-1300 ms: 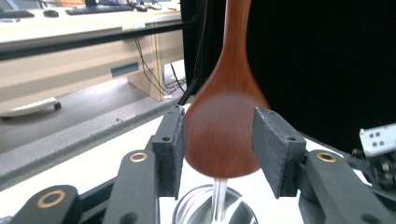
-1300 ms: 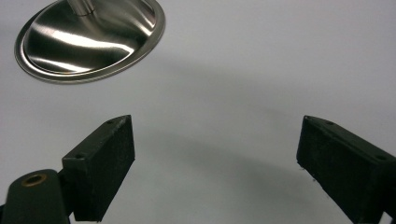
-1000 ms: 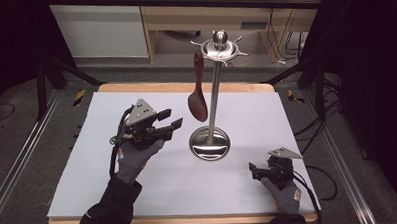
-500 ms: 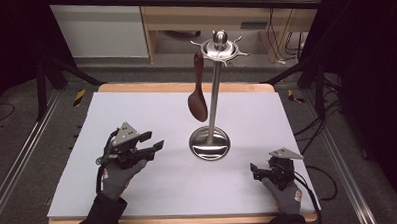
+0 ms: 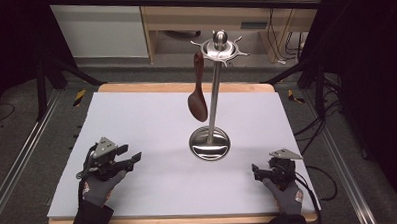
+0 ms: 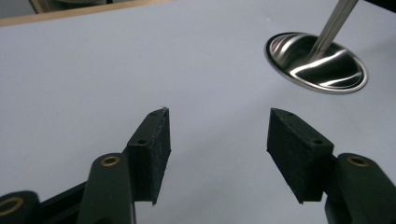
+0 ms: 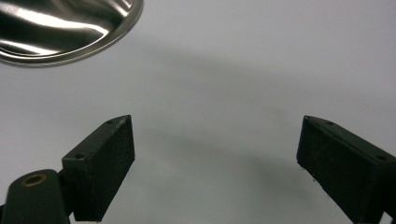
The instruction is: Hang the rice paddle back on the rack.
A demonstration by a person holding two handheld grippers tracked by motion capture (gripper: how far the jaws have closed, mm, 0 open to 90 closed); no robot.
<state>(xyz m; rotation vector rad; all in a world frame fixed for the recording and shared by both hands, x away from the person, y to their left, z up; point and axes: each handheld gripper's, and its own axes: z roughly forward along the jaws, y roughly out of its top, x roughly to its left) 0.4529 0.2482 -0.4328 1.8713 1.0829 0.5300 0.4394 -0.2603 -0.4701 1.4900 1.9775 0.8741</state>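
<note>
In the left gripper view, the left gripper (image 6: 217, 128) has its two black fingers (image 6: 154, 149) set apart with nothing between them, over bare white counter (image 6: 93, 70). The round mirror-bright base (image 6: 316, 61) of a metal stand sits in the upper right of that frame, well clear of the fingers. In the right gripper view the right gripper (image 7: 215, 149) likewise has its fingers (image 7: 105, 158) wide apart and empty over the white surface, with the edge of the same base (image 7: 60, 28) in the upper left corner.

From the high view, the left gripper (image 5: 130, 157) lies at lower left in a gloved hand (image 5: 100, 185), low over the counter (image 5: 136, 114). The right gripper (image 5: 256, 170) is at lower right in the other gloved hand (image 5: 287, 194). Between them, nearer the middle, stands the metal stand (image 5: 213, 96), upright on its base. A dark reddish-brown spoon (image 5: 198, 92) hangs bowl down from a hook on the stand's top ring (image 5: 219, 47), left of the pole.
</note>
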